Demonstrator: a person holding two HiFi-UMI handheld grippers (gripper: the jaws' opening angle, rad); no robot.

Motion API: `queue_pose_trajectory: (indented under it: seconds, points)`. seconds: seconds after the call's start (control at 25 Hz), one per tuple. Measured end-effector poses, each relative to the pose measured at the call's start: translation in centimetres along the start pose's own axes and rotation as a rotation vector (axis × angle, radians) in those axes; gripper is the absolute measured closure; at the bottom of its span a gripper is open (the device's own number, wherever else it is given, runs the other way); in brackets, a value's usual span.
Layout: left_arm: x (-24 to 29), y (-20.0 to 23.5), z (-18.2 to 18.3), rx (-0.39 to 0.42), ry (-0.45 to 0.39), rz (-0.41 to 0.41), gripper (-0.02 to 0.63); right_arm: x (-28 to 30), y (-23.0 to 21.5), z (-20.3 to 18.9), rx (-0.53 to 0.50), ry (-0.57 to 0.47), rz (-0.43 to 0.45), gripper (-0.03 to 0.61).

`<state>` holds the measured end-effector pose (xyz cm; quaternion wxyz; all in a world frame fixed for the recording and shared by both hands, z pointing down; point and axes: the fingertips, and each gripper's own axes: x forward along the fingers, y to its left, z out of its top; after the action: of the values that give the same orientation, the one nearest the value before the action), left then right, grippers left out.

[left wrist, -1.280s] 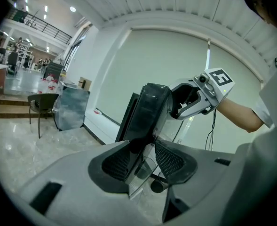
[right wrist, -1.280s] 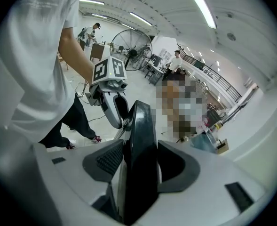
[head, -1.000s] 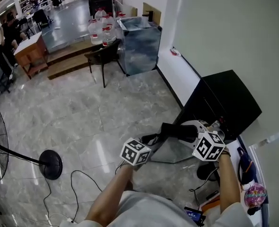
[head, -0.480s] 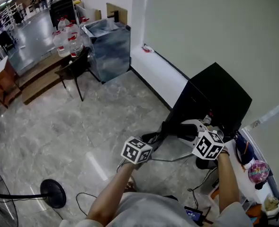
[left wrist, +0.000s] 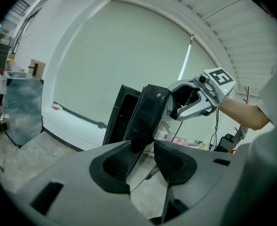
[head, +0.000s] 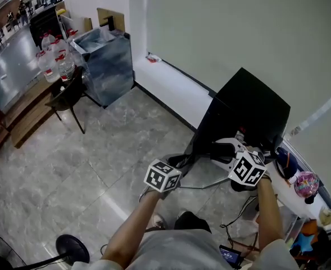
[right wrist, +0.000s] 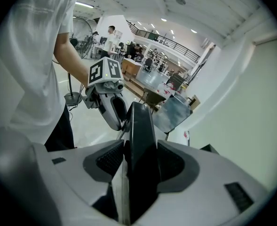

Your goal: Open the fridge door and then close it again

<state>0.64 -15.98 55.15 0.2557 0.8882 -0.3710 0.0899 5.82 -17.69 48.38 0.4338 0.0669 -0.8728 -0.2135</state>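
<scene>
A small black fridge (head: 255,108) stands against the white wall. Its door (head: 196,151) is swung open and shows edge-on between my two grippers. My left gripper (head: 179,163) holds the door's outer edge (left wrist: 147,109). Its jaws have just been closing, and both pads now sit against the door. My right gripper (head: 218,149) reaches from the other side and is shut on the same door edge (right wrist: 140,126), which fills the gap between its pads. In the left gripper view my left gripper (left wrist: 142,149) faces the right one (left wrist: 194,100).
Grey marble floor (head: 98,145) with cables (head: 238,212) lies below. A fan base (head: 72,247) stands at the lower left. A wrapped box (head: 106,58), a chair (head: 67,97) and water bottles are at the far left. A table with coloured items (head: 305,184) is beside the fridge.
Both grippers moved across the floor together with the door edge held between them. The head view swung round, so the fridge and wall fill more of the picture.
</scene>
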Motion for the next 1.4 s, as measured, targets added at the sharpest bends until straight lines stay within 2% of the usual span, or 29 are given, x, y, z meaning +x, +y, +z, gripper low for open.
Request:
queue_pose_trajectory:
  seconds: [0.24,0.52,0.76,1.0,1.24,1.4]
  points:
    - [1.5,1.9,1.5,0.002,-0.007,-0.029,0.465,0.7,-2.1,-0.6,0.025,-0.001,-0.04,0.359]
    - [4.8,4.6,3.4,0.032,0.022,-0.048,0.465,2.1,-5.4,-2.3,0.066,-0.011,-0.059,0.362]
    - [7.4,6.4,5.3,0.054,0.039,-0.097,0.465,2.8,-8.1,-3.4,0.07,0.034,-0.087,0.362]
    - [9.1,7.4,6.2,0.06,0.065,-0.128,0.465,3.2,-9.5,-4.4,0.117,0.061,-0.116,0.36]
    - [10.1,8.2,7.2,0.051,0.075,-0.154,0.465,3.4,-11.0,-4.9,0.175,0.075,-0.178,0.356]
    - [10.8,8.9,8.0,0.077,0.093,-0.198,0.465,3.4,-12.2,-5.2,0.201,0.093,-0.249,0.353]
